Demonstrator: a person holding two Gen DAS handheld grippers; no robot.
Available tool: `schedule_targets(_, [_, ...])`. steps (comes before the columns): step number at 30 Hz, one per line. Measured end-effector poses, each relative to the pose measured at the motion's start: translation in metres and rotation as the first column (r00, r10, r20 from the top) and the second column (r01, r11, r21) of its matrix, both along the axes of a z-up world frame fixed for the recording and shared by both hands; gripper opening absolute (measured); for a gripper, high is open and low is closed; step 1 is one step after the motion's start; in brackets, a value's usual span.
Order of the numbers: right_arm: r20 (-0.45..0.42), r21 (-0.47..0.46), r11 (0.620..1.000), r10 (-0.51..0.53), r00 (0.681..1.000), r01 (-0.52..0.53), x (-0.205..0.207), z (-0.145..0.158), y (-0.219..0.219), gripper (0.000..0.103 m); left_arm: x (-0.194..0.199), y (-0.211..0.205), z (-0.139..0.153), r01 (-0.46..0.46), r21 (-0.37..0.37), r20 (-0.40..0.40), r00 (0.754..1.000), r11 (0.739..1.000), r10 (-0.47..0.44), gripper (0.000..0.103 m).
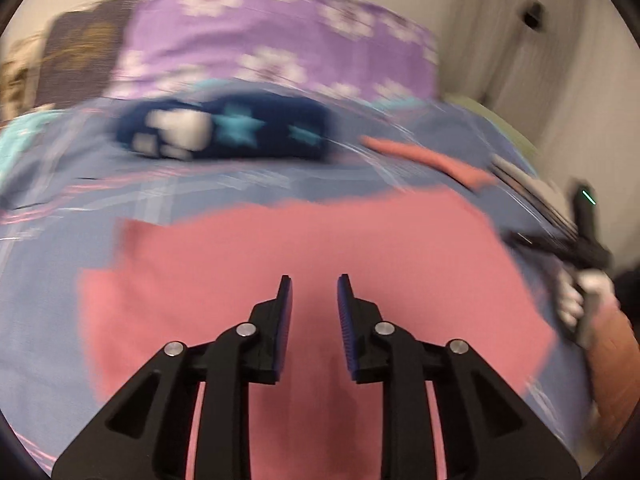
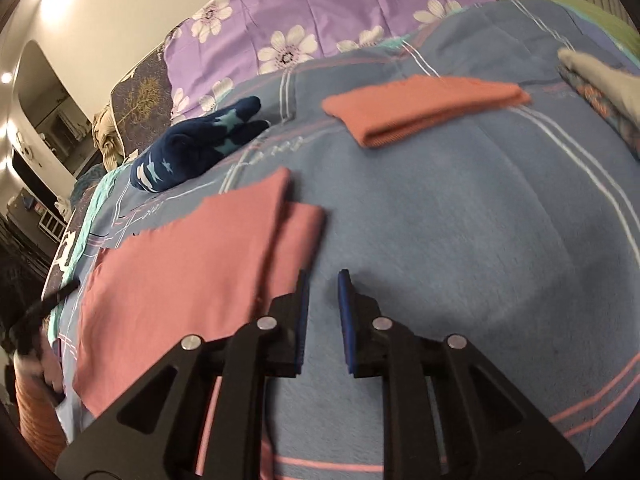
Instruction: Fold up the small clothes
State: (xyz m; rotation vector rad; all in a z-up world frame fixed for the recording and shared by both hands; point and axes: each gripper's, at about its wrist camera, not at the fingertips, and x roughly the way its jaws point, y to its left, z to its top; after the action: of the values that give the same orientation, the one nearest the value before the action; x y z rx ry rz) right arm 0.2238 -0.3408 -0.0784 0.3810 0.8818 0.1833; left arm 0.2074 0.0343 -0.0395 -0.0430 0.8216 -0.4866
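Looking through the left wrist view, the left hand-held gripper [image 1: 314, 292] hangs over the middle of the pink garment [image 1: 304, 256], its jaws a narrow gap apart with nothing between them. The garment lies flat on the bed [image 1: 52, 184], on its blue plaid cover, and the view is blurred, so the hems are hard to read.

In the right wrist view, the right hand-held gripper [image 2: 323, 284] sits just off the garment's right edge, jaws slightly parted and empty over bare cover. Here the pink garment [image 2: 188, 264] shows a folded flap along its far edge. A folded pink piece [image 2: 424, 108] lies nearer the far edge of the bed, and a navy star-print item [image 2: 192, 152] near the far left.

The cloth looks thin, light and limp; it will likely sag and slide, so pinching corners or a hem edge seems best.
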Motion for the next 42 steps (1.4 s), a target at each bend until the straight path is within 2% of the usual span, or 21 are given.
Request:
schedule_targets(2, [0.003, 0.002, 1.000, 0.022, 1.000, -0.022, -0.001, -0.002, 0.000, 0.016, -0.017, -0.033, -0.005, 0.072, -0.012, -0.022, 0.997, 0.997, -0.072, 0.033])
schedule_targets(4, [0.015, 0.000, 0.999, 0.043, 0.999, -0.043, -0.003, -0.004, -0.001, 0.017, -0.042, -0.081, -0.013, 0.167, -0.036, -0.048, 0.985, 0.985, -0.168, 0.034])
schedule_targets(7, [0.040, 0.031, 0.997, 0.068, 0.997, -0.070, -0.011, -0.009, -0.008, 0.017, -0.065, -0.134, -0.020, 0.262, -0.025, -0.066, 0.962, 0.965, -0.263, 0.034])
schedule_targets(9, [0.056, 0.084, 0.994, 0.071, 0.996, -0.076, -0.015, -0.015, -0.016, 0.017, -0.073, -0.162, -0.022, 0.297, -0.003, -0.083, 0.951, 0.955, -0.297, 0.034])
schedule_targets(11, [0.057, 0.172, 0.983, 0.060, 0.997, -0.069, -0.016, -0.020, -0.027, 0.017, -0.078, -0.189, -0.023, 0.309, 0.049, -0.085, 0.949, 0.950, -0.305, 0.034])
schedule_targets(12, [0.059, 0.187, 0.980, 0.059, 0.996, -0.069, -0.016, -0.021, -0.029, 0.017, -0.080, -0.198, -0.024, 0.312, 0.065, -0.086, 0.948, 0.948, -0.306, 0.034])
schedule_targets(15, [0.071, 0.163, 0.983, 0.068, 0.995, -0.079, -0.018, -0.018, -0.026, 0.020, -0.079, -0.228, -0.025, 0.295, 0.128, -0.092, 0.954, 0.947, -0.285, 0.037])
schedule_targets(16, [0.078, 0.148, 0.985, 0.075, 0.994, -0.086, -0.020, -0.017, -0.023, 0.022, -0.081, -0.230, -0.026, 0.284, 0.147, -0.093, 0.958, 0.948, -0.273, 0.042])
schedule_targets(22, [0.137, 0.065, 0.994, 0.081, 0.987, -0.091, -0.028, -0.004, -0.014, 0.051, -0.083, -0.251, -0.039, 0.201, 0.260, -0.086, 0.979, 0.945, -0.184, 0.043])
schedule_targets(23, [0.152, 0.053, 0.996, 0.065, 0.986, -0.073, -0.031, -0.001, -0.014, 0.063, -0.082, -0.248, -0.038, 0.187, 0.272, -0.075, 0.982, 0.944, -0.173, 0.042])
schedule_targets(24, [0.172, 0.038, 0.998, 0.039, 0.984, -0.046, -0.034, 0.002, -0.016, 0.073, -0.082, -0.248, -0.038, 0.178, 0.278, -0.070, 0.984, 0.944, -0.165, 0.039])
schedule_targets(26, [0.231, 0.021, 0.999, -0.052, 0.971, 0.049, -0.041, 0.011, -0.024, 0.087, -0.084, -0.240, -0.037, 0.164, 0.279, -0.070, 0.986, 0.946, -0.150, 0.023])
schedule_targets(27, [0.261, 0.025, 0.996, -0.091, 0.961, 0.087, -0.046, 0.013, -0.028, 0.089, -0.082, -0.238, -0.038, 0.164, 0.277, -0.076, 0.986, 0.947, -0.148, 0.020])
schedule_targets(29, [0.297, 0.059, 0.990, -0.138, 0.945, 0.126, -0.051, 0.016, -0.036, 0.089, -0.079, -0.234, -0.040, 0.163, 0.274, -0.087, 0.986, 0.948, -0.144, 0.012])
schedule_targets(32, [0.285, 0.093, 0.980, -0.196, 0.938, 0.177, -0.049, 0.011, -0.044, 0.088, -0.077, -0.226, -0.040, 0.154, 0.243, -0.105, 0.986, 0.958, -0.132, 0.009])
schedule_targets(34, [0.252, 0.118, 0.981, -0.181, 0.951, 0.155, -0.043, 0.007, -0.047, 0.072, -0.076, -0.224, -0.040, 0.154, 0.229, -0.109, 0.985, 0.961, -0.132, 0.009])
schedule_targets(36, [0.193, 0.130, 0.985, -0.133, 0.972, 0.109, -0.034, 0.001, -0.047, 0.039, -0.079, -0.226, -0.039, 0.160, 0.219, -0.114, 0.984, 0.963, -0.138, 0.009])
schedule_targets(37, [0.170, 0.132, 0.986, -0.122, 0.978, 0.100, -0.031, -0.002, -0.046, 0.036, -0.081, -0.228, -0.039, 0.163, 0.218, -0.115, 0.983, 0.962, -0.140, 0.009])
schedule_targets(39, [0.140, 0.129, 0.987, -0.111, 0.984, 0.093, -0.026, -0.007, -0.045, 0.036, -0.083, -0.232, -0.037, 0.171, 0.212, -0.121, 0.982, 0.962, -0.148, 0.013])
schedule_targets(41, [0.135, 0.128, 0.988, -0.108, 0.985, 0.090, -0.026, -0.008, -0.044, 0.036, -0.086, -0.242, -0.036, 0.198, 0.215, -0.123, 0.977, 0.956, -0.174, 0.031])
schedule_targets(42, [0.136, 0.127, 0.988, -0.106, 0.985, 0.088, -0.028, -0.007, -0.044, 0.036, -0.088, -0.247, -0.037, 0.206, 0.228, -0.119, 0.976, 0.952, -0.183, 0.036])
